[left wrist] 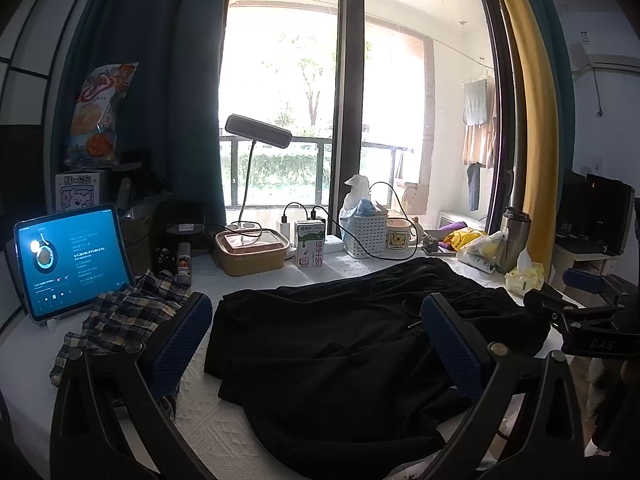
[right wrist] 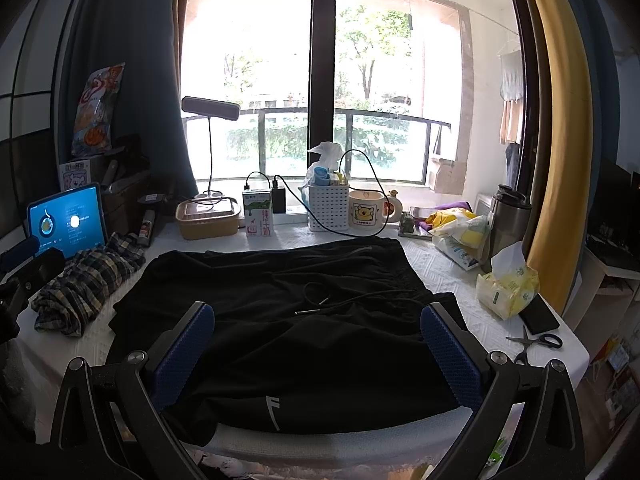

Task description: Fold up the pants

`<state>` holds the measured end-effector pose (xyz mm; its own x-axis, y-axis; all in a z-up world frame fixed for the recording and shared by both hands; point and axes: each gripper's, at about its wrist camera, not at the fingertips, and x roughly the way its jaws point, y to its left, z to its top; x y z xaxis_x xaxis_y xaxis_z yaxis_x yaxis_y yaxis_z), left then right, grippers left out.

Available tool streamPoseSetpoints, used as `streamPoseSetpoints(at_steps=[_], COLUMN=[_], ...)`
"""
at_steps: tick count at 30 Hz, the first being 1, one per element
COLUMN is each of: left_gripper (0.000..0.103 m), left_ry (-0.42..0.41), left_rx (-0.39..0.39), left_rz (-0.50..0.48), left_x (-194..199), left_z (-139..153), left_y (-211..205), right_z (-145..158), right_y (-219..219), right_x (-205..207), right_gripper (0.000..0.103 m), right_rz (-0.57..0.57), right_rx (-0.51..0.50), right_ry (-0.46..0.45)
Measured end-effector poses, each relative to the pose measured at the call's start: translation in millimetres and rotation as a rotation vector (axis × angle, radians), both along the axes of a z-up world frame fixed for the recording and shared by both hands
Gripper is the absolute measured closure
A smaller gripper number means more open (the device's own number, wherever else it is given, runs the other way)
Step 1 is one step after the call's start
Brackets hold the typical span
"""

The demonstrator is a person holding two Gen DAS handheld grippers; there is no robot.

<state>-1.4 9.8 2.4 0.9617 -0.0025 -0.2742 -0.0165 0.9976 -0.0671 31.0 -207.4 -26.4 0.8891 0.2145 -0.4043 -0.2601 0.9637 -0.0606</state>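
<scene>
**Black pants spread on the counter, both tools wide open above them**

The counter (right wrist: 448, 276), covered in white textured cloth, stood against a large window (right wrist: 256, 80). The pants (right wrist: 288, 320) lay across the middle of it, partly folded, dark and rumpled, with the drawstring (right wrist: 320, 304) loose on top and a pale logo (right wrist: 272, 408) showing at the pants' near edge.

The left tool (left wrist: 316, 344) hung over the left part of the pants with its blue pads far apart and nothing between them. The right tool (right wrist: 316, 356) hung over the near edge of the pants, its pads equally wide apart and holding nothing.

Left of the pants lay a crumpled plaid cloth (right wrist: 84, 284), and behind that cloth a lit tablet (right wrist: 66, 220) stood propped up. Behind the pants, along the window, stood a lunch box (right wrist: 208, 218), a milk carton (right wrist: 258, 214), a white basket (right wrist: 328, 206) and a mug (right wrist: 366, 210). Right of the pants sat a tissue pack (right wrist: 508, 284), with a steel flask (right wrist: 508, 220) behind it. A phone (right wrist: 540, 316) lay just beside the tissue pack, and scissors (right wrist: 536, 342) lay near the counter's right edge.
</scene>
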Motion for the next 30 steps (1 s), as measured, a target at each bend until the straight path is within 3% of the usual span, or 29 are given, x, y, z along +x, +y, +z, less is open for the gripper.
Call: streamPoseSetpoints(at_steps=[30], left_gripper=[0.0], left_ry=[0.008], left_rx=[-0.002], left_rz=[0.0], left_x=[-0.8], left_z=[-2.7], left_y=[2.0], right_z=[-1.1], right_y=[0.9], right_x=[-0.2], right_gripper=[0.0], right_rz=[0.001], right_rx=[-0.002], right_ry=[0.002])
